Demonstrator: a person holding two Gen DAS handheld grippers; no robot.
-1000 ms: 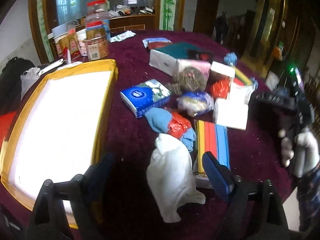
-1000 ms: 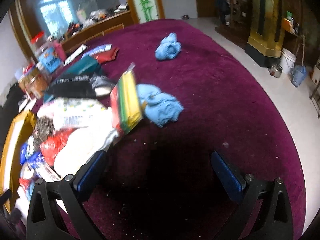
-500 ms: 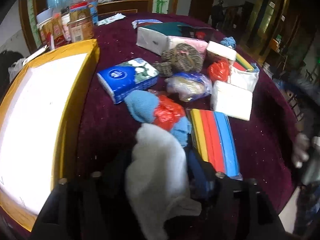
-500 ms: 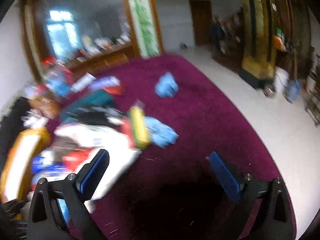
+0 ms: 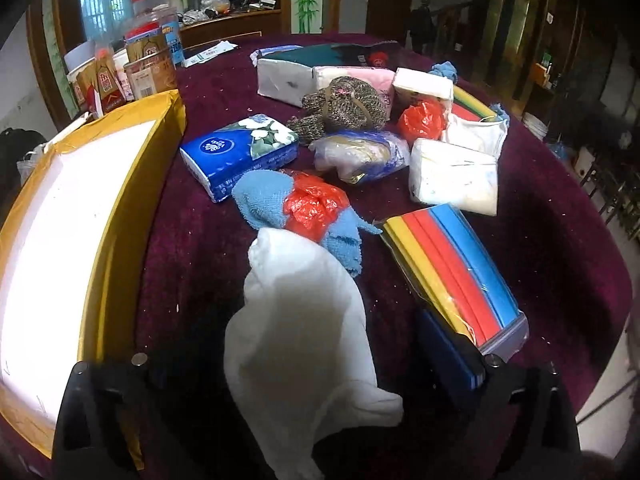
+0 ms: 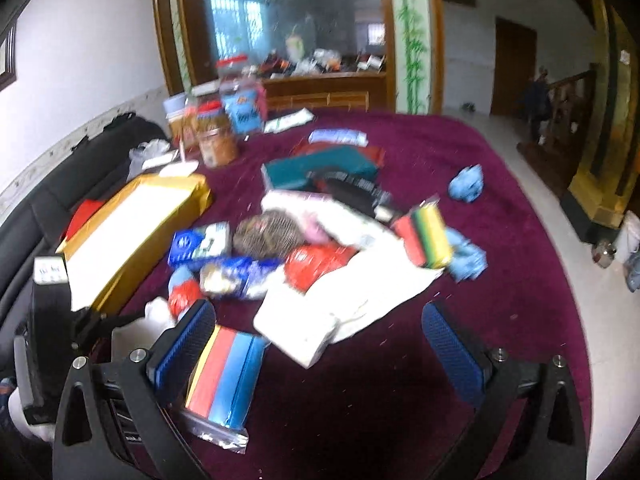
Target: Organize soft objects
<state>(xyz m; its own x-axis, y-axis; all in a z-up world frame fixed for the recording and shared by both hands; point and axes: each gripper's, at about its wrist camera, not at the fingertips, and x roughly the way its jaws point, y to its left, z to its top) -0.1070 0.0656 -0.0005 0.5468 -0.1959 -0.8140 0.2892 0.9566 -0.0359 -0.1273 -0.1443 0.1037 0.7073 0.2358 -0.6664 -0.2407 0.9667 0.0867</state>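
Note:
A crumpled white cloth [image 5: 300,336] lies on the dark red tablecloth between the fingers of my left gripper [image 5: 280,344]. Its jaws are opening, and the pads stand clear of the cloth on both sides. Just beyond it lie a blue towel wrapped around a red plastic bag [image 5: 264,200] and a pack of striped sponges [image 5: 452,276]. My right gripper [image 6: 320,344] hangs wide open above the table edge, holding nothing. The same sponge pack [image 6: 224,376] lies by its left finger [image 6: 184,344].
A yellow box with a white inside [image 5: 100,216] stands on the left. The pile holds a blue tissue pack [image 5: 240,152], white tissue packs [image 5: 452,176] and a knitted piece [image 5: 344,104]. Jars [image 5: 148,60] stand at the back. Two blue rags [image 6: 466,184] lie apart on the right.
The left jaws narrowed around the white cloth, then spread wide again; the cloth stays on the table. The right gripper swung left and rose, bringing the pile and yellow box into view.

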